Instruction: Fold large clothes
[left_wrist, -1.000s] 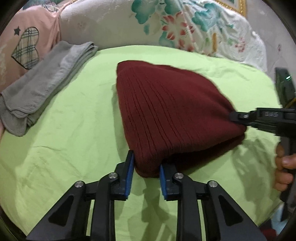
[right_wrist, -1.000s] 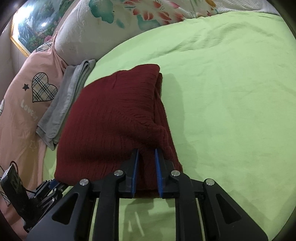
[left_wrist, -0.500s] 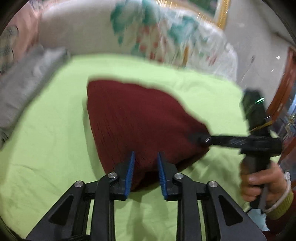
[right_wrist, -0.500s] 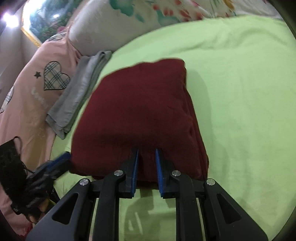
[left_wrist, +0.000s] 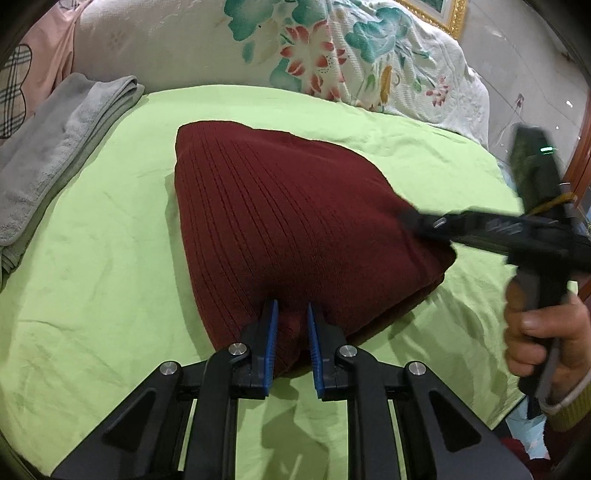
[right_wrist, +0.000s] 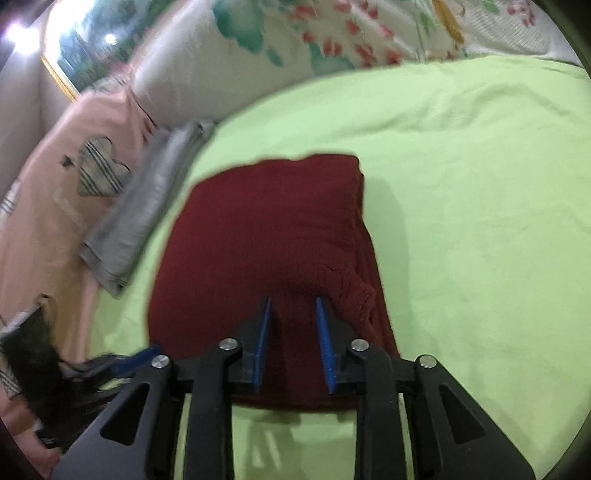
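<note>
On the lime-green bed sheet (left_wrist: 92, 258), out in the middle, lies the dark red ribbed knit sweater (left_wrist: 288, 229), folded into a thick, roughly square packet. The left gripper (left_wrist: 290, 332) has its blue pads closed on the near edge of the packet, with a fold of knit pinched between them. The right gripper (right_wrist: 291, 336) stands with its jaws a little apart at the packet's adjacent edge, wool between the pads; whether it truly bites I cannot tell.

The fold looks all but done, so what's left is setting down and squaring up. I'd keep both edges low, ease them flat together, and let go without dragging, since that loose lump of knit by the right pad could pull the layers askew.

In the left view the ribs run away from the gripper toward the floral quilt (left_wrist: 332, 55), and the packet's slightly longer side follows them. A folded grey towel (left_wrist: 55, 155) lies well apart, by the pink cloth.
</note>
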